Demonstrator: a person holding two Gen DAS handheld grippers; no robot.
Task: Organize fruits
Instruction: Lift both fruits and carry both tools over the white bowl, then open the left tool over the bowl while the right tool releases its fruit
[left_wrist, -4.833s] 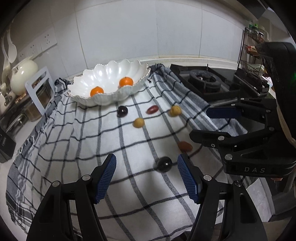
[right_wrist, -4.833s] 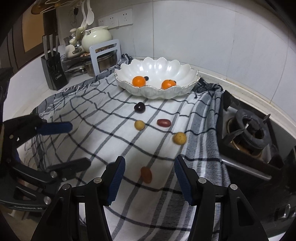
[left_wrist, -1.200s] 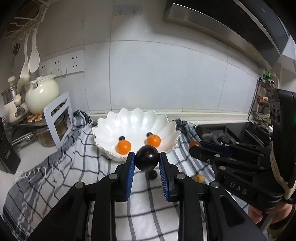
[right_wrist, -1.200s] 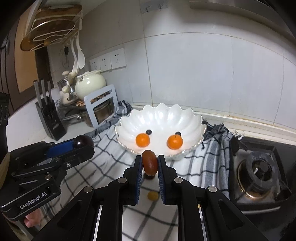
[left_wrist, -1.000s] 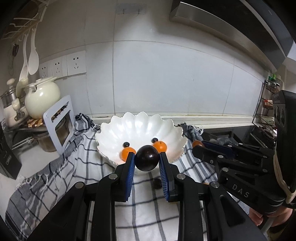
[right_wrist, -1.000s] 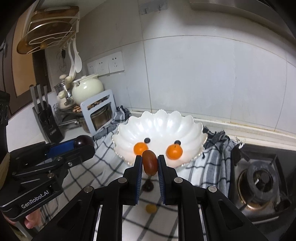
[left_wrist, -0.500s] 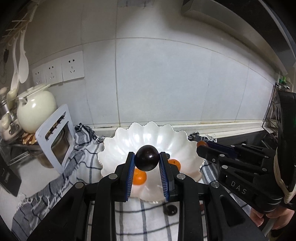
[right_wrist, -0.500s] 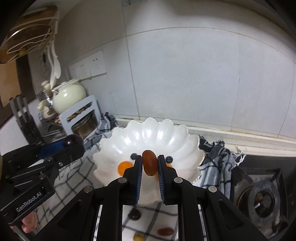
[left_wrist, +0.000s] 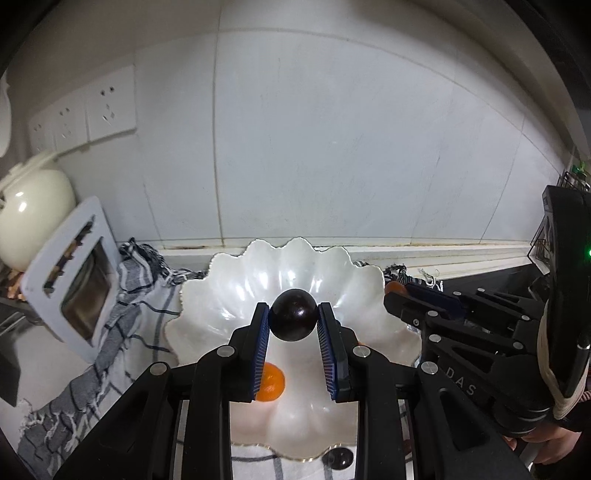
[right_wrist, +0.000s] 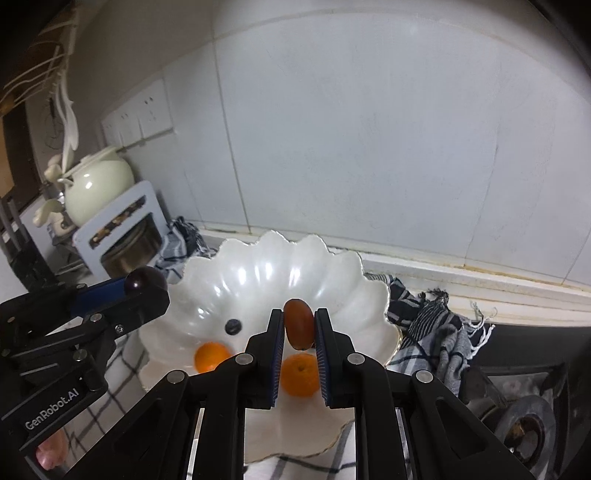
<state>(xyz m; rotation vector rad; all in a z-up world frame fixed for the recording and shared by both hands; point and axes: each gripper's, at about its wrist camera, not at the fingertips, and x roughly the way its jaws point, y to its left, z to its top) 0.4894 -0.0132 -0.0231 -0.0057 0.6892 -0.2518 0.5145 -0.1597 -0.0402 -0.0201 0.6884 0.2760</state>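
Note:
My left gripper (left_wrist: 294, 321) is shut on a dark round plum (left_wrist: 294, 314) and holds it above the white scalloped bowl (left_wrist: 229, 295). My right gripper (right_wrist: 299, 329) is shut on a reddish-brown oval fruit (right_wrist: 299, 326), also above the bowl (right_wrist: 251, 273). Two oranges (right_wrist: 209, 356) (right_wrist: 300, 374) and a small dark berry (right_wrist: 233, 326) lie in the bowl. The left gripper with its plum (right_wrist: 144, 279) shows at the left of the right wrist view. The right gripper (left_wrist: 397, 287) shows at the right of the left wrist view.
The bowl stands on a checked cloth (left_wrist: 110, 354) against the tiled wall. A dark fruit (left_wrist: 340, 458) lies on the cloth before the bowl. A white rack (left_wrist: 70, 273) and cream pot (right_wrist: 96, 184) stand left. A gas stove (right_wrist: 524, 439) is at the right.
Both grippers have moved forward and closer over the bowl, each still holding its fruit. The bowl now fills the lower middle of both views.

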